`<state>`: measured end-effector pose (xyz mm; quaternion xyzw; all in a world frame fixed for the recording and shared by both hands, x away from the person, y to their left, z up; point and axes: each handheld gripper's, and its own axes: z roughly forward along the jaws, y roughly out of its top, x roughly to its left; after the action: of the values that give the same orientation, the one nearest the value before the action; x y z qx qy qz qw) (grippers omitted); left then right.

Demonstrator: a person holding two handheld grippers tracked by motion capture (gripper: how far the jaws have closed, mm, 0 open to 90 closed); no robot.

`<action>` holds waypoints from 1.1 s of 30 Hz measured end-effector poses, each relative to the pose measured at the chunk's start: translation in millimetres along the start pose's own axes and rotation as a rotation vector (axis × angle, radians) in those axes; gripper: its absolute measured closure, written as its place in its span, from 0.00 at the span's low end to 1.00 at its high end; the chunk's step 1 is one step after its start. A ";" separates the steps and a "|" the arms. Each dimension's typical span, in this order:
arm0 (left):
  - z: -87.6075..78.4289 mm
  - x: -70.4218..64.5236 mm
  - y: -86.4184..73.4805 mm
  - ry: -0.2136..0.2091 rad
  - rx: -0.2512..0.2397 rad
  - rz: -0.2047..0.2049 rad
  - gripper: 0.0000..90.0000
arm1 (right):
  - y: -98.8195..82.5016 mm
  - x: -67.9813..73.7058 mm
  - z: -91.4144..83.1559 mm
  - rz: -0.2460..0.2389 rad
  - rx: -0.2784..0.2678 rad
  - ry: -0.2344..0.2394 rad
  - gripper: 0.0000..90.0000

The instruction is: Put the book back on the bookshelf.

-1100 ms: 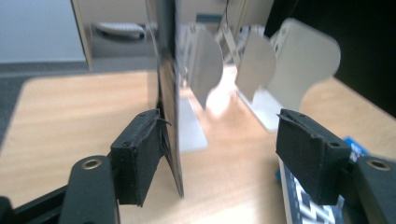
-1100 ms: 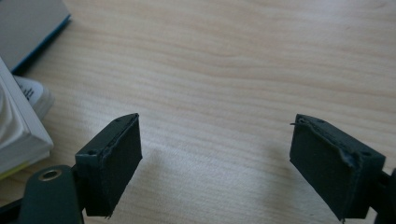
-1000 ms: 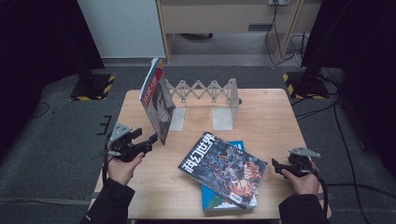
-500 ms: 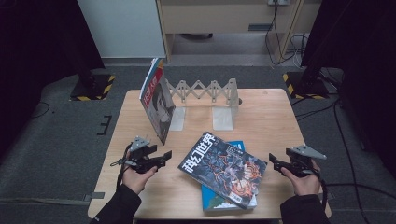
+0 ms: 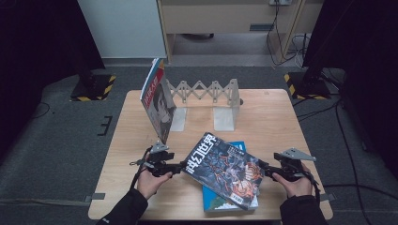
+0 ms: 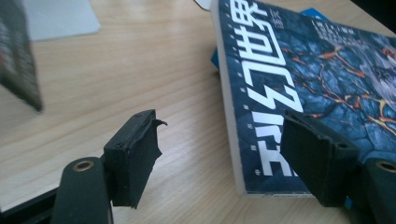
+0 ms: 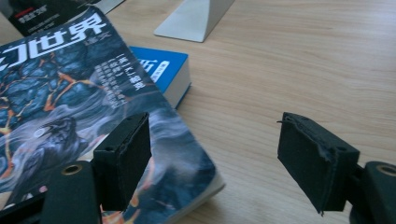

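A dark book with white Chinese title (image 5: 224, 168) lies askew on a blue book (image 5: 237, 147) near the table's front edge. My left gripper (image 5: 179, 167) is open at the dark book's left edge. In the left gripper view the gripper (image 6: 224, 140) straddles that edge, its right jaw over the cover (image 6: 327, 70) and its left jaw over bare wood. My right gripper (image 5: 263, 169) is open at the book's right corner. In the right gripper view the gripper (image 7: 217, 149) has its left jaw above the cover (image 7: 60, 93), and the blue book (image 7: 161, 67) shows beyond.
A magazine (image 5: 159, 101) stands tilted against the left end of a grey expanding book rack (image 5: 206, 91) at the back of the wooden table (image 5: 281, 122). The rack's flat foot (image 7: 196, 16) rests on the wood. Dark floor surrounds the table.
My left gripper has moved right, from near the table's left edge to the dark book's left side. The right gripper has crept slightly left towards the book.
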<state>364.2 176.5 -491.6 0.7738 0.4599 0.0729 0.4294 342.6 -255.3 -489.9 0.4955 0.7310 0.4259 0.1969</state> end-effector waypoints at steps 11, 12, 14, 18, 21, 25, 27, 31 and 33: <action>15.0 0.1 -3.9 -0.130 0.054 -0.078 0.35 | -2.4 14.5 14.3 -0.023 0.053 0.045 0.29; 14.8 -1.3 -4.1 -0.136 0.060 -0.075 0.36 | -2.6 15.5 15.2 -0.022 0.054 0.047 0.29; 12.8 -5.9 -4.5 -0.147 0.065 -0.061 0.40 | -2.5 16.3 16.1 -0.021 0.053 0.048 0.29; 6.5 -12.1 -6.4 -0.119 0.076 -0.041 0.42 | -3.5 15.0 17.2 -0.004 0.048 0.054 0.27; 0.9 -11.7 -9.7 -0.121 0.088 -0.055 0.43 | -3.9 14.3 17.4 -0.002 0.049 0.058 0.27; -4.5 -10.8 -12.5 -0.129 0.103 -0.059 0.44 | -3.7 14.0 18.1 -0.008 0.046 0.057 0.27; -3.2 -9.2 -10.2 -0.140 0.118 -0.057 0.44 | -3.8 14.3 18.0 -0.006 0.045 0.055 0.27; 7.8 -4.9 -3.7 -0.137 0.094 -0.072 0.40 | -4.1 15.1 16.4 -0.004 0.047 0.046 0.27; 13.4 -5.1 -2.8 -0.162 0.096 -0.087 0.39 | -5.0 14.9 15.3 0.006 0.049 0.047 0.26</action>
<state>366.3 165.2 -500.6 0.7761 0.4599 -0.0310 0.4303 344.2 -236.2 -500.5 0.4921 0.7441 0.4200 0.1665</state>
